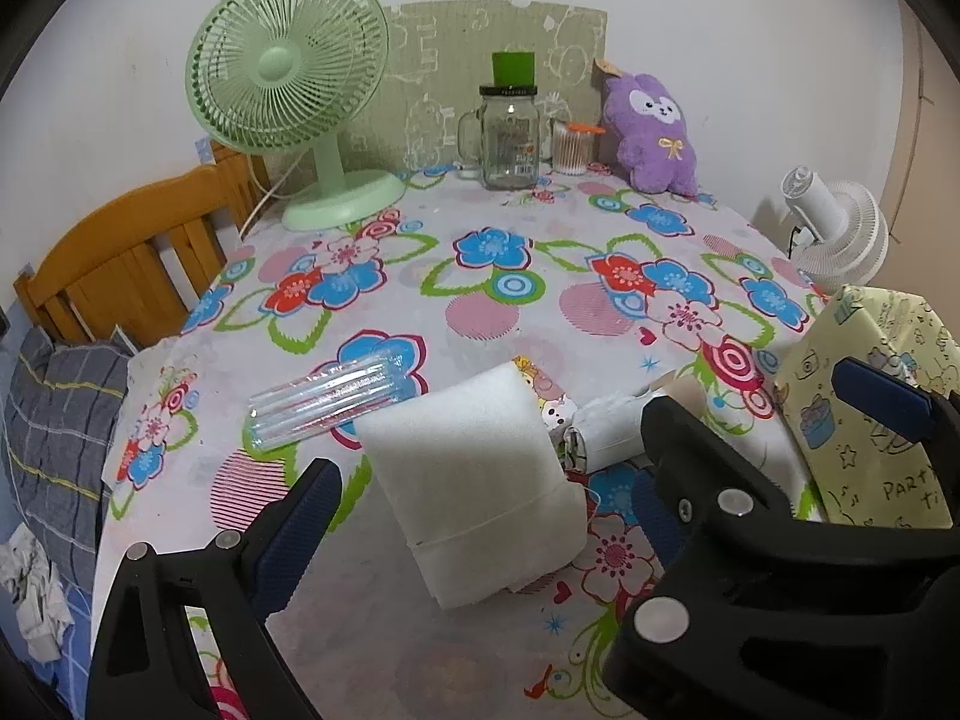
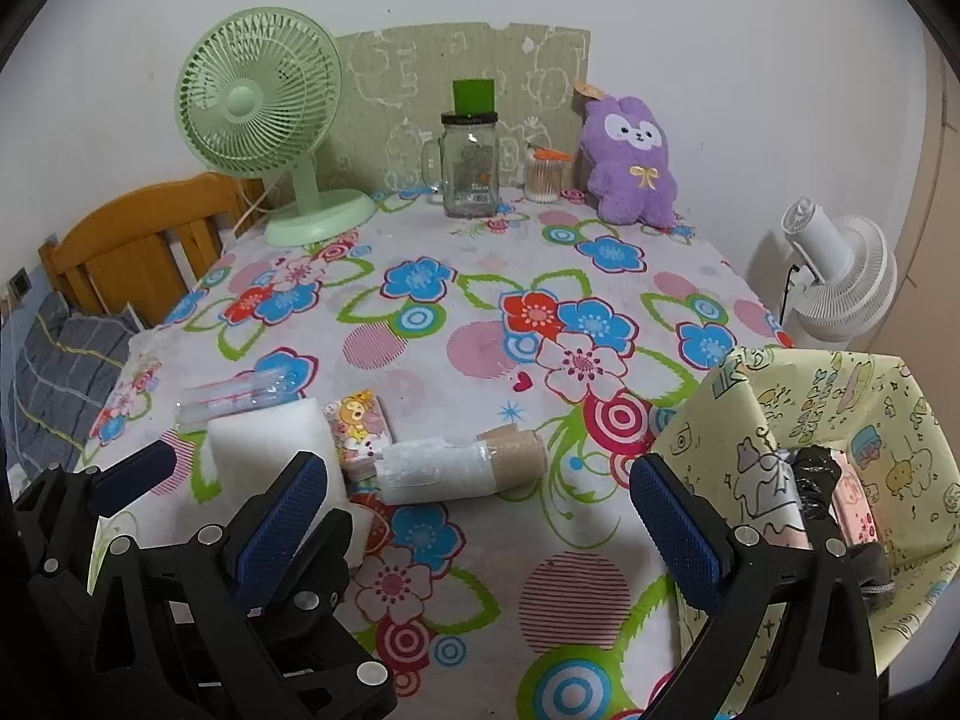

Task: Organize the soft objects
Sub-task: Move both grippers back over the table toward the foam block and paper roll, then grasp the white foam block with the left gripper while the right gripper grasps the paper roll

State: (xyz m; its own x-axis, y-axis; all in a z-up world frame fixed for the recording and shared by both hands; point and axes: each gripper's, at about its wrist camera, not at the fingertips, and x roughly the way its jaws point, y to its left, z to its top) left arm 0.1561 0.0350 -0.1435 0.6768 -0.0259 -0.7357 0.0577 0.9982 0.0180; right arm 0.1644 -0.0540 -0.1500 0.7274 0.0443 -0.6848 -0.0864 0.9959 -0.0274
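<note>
A white foam block [image 1: 468, 480] lies on the flowered tablecloth [image 1: 480, 276], and my open left gripper [image 1: 480, 480] straddles it without touching. Beside the block are a cartoon tissue pack [image 2: 360, 426] and a film-wrapped cardboard roll [image 2: 462, 468]. My right gripper [image 2: 477, 468] is open just in front of that roll, with nothing between its fingers. A yellow cartoon-paper box [image 2: 840, 414] stands at the right and holds a black wrapped item [image 2: 813, 480]. A purple plush [image 2: 630, 180] sits at the back. A clear pack of straws [image 1: 336, 402] lies left of the block.
At the back stand a green desk fan [image 1: 288, 90], a glass mug jar [image 1: 510, 138] and a cotton swab tub [image 1: 570, 150]. A white fan [image 2: 840, 276] is off the right table edge. A wooden headboard [image 1: 132, 252] and bedding are at the left.
</note>
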